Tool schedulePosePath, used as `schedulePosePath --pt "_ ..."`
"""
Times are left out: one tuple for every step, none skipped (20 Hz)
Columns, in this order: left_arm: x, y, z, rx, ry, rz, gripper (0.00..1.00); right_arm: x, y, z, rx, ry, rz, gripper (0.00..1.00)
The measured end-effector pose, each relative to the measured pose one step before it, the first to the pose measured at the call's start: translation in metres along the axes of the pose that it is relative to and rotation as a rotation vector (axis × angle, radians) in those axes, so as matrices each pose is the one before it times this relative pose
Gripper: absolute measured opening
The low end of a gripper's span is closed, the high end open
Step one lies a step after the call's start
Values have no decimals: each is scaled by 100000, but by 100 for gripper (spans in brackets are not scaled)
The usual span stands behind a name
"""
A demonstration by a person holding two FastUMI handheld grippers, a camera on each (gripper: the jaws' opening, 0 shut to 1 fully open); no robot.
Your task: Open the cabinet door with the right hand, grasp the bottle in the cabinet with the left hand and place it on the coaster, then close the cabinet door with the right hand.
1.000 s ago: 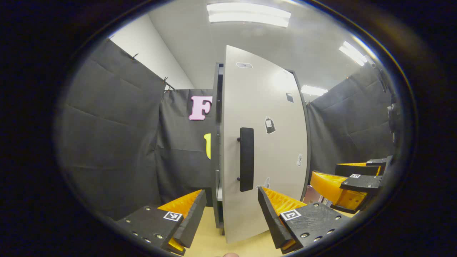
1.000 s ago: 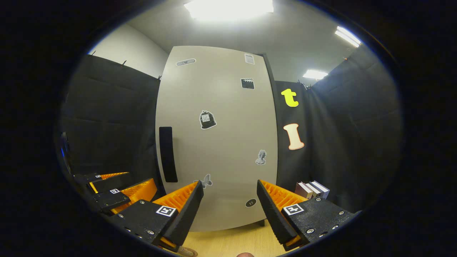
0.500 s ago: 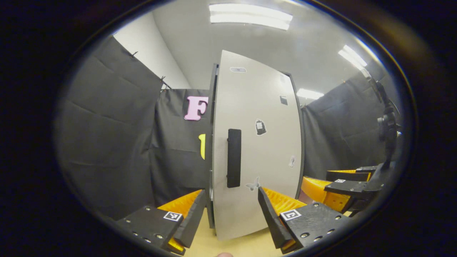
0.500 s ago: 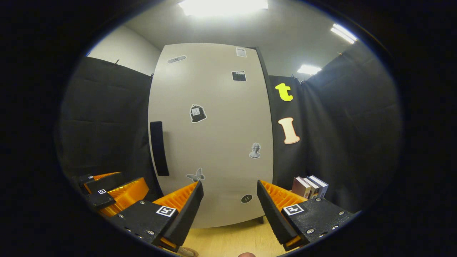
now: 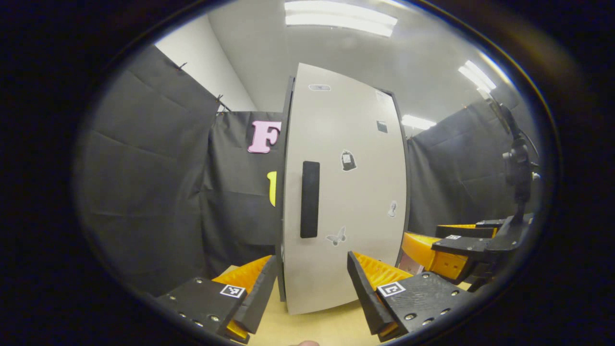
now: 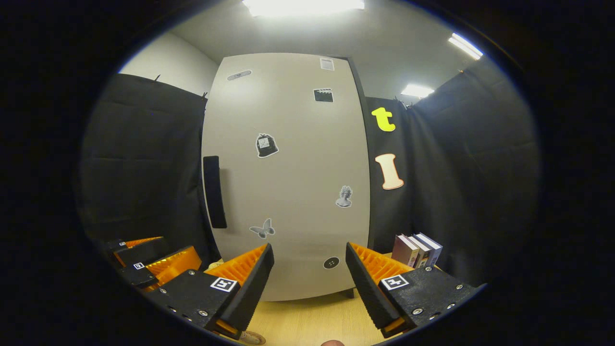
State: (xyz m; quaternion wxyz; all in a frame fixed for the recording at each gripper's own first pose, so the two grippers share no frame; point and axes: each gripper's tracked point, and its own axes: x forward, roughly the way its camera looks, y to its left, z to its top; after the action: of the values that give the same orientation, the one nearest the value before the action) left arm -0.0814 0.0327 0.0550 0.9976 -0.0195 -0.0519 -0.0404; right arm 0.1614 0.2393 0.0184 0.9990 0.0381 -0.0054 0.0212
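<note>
The tall cabinet's pale grey door carries a black vertical handle and several small stickers. It lies flat against the dark cabinet frame, or very nearly so, and hides the inside. My left gripper stands open in front of the door's lower part, nothing between its fingers. To its right my right gripper hangs apart from the door. In the right gripper view the door faces me square on, with the handle at its left edge. My right gripper is open and holds nothing, and the left gripper is low on the left.
The cabinet stands on a light wooden table. A few upright books stand to the right of the cabinet against the black cloth wall. A black stand rises at the far right in the left gripper view.
The door has swung from ajar, with a gap at its handle side, to flat against the cabinet. Both grippers stayed open in front of it.
</note>
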Motion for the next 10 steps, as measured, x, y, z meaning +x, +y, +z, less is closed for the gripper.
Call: schedulePosePath --pt "34 -141 -241 -399 1141 -148 84 -40 80 -342 281 1197 172 93" --pt "29 -88 -214 -334 680 203 84 -63 116 -35 -61 644 295 93" --pt "-27 -45 -43 -558 273 27 84 -83 2 -17 -15 280 161 93" --pt "40 -188 -223 -349 969 -34 84 -69 69 115 -56 -257 166 93" --pt "52 -105 -184 424 818 294 84 19 -21 96 -310 -295 113 93" --pt "49 117 -20 1202 -83 402 84 -11 -42 66 -343 -80 -51 93" --pt "-13 -66 72 1885 382 -385 84 -121 -26 -42 -88 -50 13 93" --pt "-75 -70 4 2201 380 -676 84 -150 -29 51 222 -219 -192 93" --pt "54 50 78 2026 175 50 84 -59 -62 43 230 -62 -114 93" --pt "-53 11 2 1367 -61 42 84 -86 34 -36 -191 265 352 93"
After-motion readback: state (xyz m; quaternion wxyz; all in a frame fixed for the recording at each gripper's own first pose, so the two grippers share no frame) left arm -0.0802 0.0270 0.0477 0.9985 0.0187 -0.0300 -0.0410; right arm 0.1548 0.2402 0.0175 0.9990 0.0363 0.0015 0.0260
